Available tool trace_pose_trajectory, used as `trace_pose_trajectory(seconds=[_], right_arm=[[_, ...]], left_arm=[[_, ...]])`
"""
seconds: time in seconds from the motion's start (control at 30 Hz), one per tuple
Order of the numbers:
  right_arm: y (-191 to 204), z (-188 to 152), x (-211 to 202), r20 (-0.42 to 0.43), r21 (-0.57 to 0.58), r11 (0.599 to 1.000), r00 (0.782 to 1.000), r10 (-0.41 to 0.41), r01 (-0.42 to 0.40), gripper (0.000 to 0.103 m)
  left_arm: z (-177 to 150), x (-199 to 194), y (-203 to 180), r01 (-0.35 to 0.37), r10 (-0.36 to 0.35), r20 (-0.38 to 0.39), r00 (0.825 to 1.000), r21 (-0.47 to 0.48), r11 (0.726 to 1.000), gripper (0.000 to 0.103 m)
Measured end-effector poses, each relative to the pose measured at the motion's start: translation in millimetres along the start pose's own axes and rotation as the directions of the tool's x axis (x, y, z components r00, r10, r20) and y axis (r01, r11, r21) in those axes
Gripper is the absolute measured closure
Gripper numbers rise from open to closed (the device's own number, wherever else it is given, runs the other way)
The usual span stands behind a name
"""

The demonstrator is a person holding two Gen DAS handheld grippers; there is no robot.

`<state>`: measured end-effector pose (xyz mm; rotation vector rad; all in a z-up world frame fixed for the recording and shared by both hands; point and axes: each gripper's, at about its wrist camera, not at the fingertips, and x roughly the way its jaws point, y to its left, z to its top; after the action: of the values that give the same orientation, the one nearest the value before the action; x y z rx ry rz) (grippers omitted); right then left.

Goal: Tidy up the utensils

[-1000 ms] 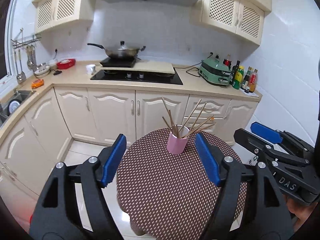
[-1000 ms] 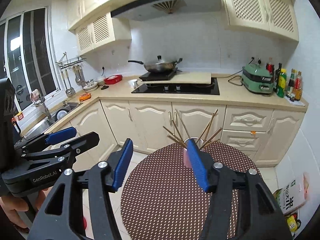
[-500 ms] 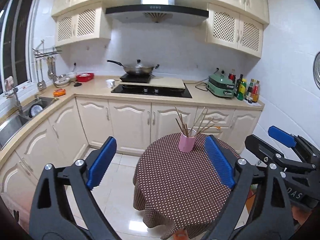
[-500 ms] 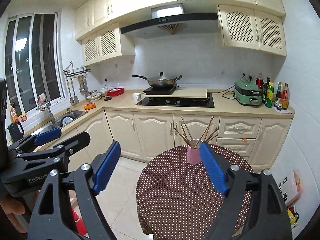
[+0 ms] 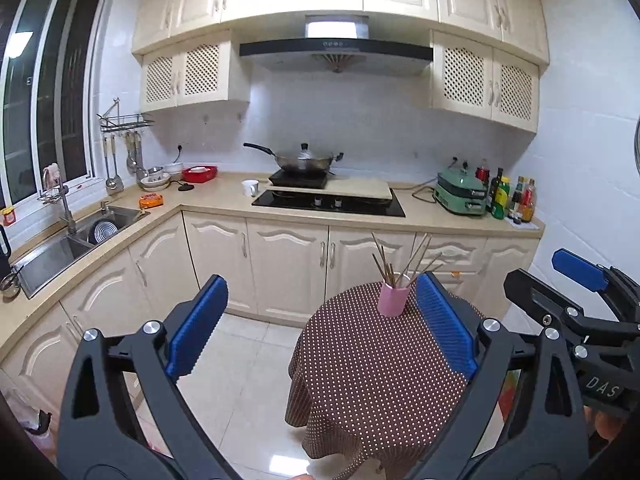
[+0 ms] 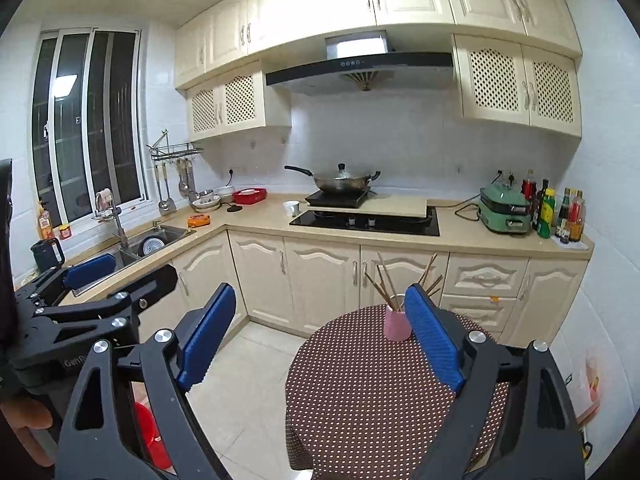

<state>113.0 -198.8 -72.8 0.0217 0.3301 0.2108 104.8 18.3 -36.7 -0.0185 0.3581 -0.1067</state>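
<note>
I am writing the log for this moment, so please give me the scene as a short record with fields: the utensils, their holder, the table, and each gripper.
utensils: wooden chopsticks, standing fanned out in the cup
holder: pink cup, upright on the table's far side
table: round table with a brown dotted cloth; nothing else shows on it
left gripper: open, empty, jaws just opened wider
right gripper: open, empty, jaws just opened wider
contact: neither gripper touches the cup

Bright overhead light, hood lamp (image 5: 337, 26) glare, fisheye-bent dark corners.
</note>
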Motion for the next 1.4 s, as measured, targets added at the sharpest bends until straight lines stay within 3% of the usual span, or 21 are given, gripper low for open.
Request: trace_pose_trajectory(seconds=[1.4], right_arm=[[11.8,-8.0,-34.8,0.037,-0.023,1.0,0.999,0.001,-0.001,0.013]], left_arm=[[-5.8,-40.4,-4.0,-0.028,0.025,0.073,0.997,0.034,0.999,0.006]])
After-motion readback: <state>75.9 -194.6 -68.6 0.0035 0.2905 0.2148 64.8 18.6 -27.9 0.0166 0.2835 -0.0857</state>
